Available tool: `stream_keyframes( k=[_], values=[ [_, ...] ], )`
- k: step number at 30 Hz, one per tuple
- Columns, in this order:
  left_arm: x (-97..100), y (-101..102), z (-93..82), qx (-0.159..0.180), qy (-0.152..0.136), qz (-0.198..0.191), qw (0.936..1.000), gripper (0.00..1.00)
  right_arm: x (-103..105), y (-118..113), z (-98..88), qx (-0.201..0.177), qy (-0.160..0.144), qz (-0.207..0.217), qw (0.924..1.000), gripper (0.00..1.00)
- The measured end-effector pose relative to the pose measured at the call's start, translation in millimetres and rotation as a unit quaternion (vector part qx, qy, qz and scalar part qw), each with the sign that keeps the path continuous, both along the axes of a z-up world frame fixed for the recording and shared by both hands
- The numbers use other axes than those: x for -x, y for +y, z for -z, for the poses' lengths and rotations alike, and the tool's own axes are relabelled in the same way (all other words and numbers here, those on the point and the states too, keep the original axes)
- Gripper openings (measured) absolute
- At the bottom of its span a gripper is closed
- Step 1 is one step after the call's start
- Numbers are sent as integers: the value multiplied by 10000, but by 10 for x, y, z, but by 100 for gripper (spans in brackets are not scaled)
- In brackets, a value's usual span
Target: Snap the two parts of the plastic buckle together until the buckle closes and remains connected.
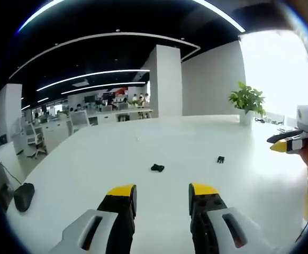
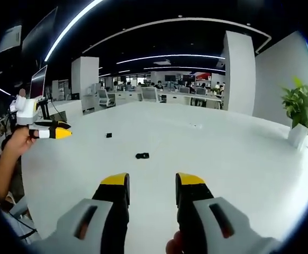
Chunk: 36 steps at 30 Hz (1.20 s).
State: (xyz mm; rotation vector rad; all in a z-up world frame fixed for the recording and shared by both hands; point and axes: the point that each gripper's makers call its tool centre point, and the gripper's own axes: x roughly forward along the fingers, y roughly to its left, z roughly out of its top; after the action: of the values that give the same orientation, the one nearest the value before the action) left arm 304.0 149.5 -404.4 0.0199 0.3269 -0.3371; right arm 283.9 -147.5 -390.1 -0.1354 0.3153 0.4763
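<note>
- Table (image 1: 143, 159): large, white; landmark for every entry below.
- First buckle part (image 1: 157, 168): small, black, lying loose on the table, ahead of my left gripper (image 1: 162, 194) and near its line of reach.
- Second buckle part (image 1: 220, 159): small, black, on the table, well apart from the first, toward my right side. In the right gripper view the two pieces sit at (image 2: 142, 155) and (image 2: 109, 135).
- Left gripper: jaws parted, nothing between them, held above the table.
- Right gripper (image 2: 152, 184): jaws parted, empty, raised over the table's near part.
- Plant (image 1: 246, 100): potted, at the table's far edge.
- Mouse (image 1: 24, 196): dark, on the table's left edge.
- Step in hand, by my judgement: approach; neither part is picked up, and the buckle is unjoined.
- Next move calls for: lowering each gripper onto its own part, clamping squarely, then lining up the mating ends.
</note>
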Motion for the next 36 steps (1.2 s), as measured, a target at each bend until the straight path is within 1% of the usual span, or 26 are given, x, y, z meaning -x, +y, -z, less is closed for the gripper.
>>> stream_keyframes(
  k=[3, 10, 16, 21, 27, 32, 36],
  values=[
    [-38, 9, 15, 20, 70, 13, 10000, 40, -30, 6, 14, -23, 48, -25, 10000, 35],
    [-106, 23, -48, 8, 14, 42, 10000, 40, -64, 33, 23, -8, 62, -116, 9999, 35],
    [-149, -30, -54, -4, 32, 194, 9998, 40, -95, 44, 39, -21, 104, -163, 9998, 35],
    [-229, -26, -44, -79, 40, 239, 9997, 39, -178, 24, 10, -56, 97, -171, 9998, 35],
    [-292, 13, -30, -133, 70, 243, 9996, 39, -243, 27, -4, -7, 104, -195, 9998, 35],
    [-328, 8, -90, 13, 87, 340, 9994, 39, -309, 44, -32, -29, 138, -230, 9996, 35],
    [-377, -1, -117, -43, 62, 408, 9991, 39, -355, 66, -62, -11, 125, -279, 9995, 35]
  ],
)
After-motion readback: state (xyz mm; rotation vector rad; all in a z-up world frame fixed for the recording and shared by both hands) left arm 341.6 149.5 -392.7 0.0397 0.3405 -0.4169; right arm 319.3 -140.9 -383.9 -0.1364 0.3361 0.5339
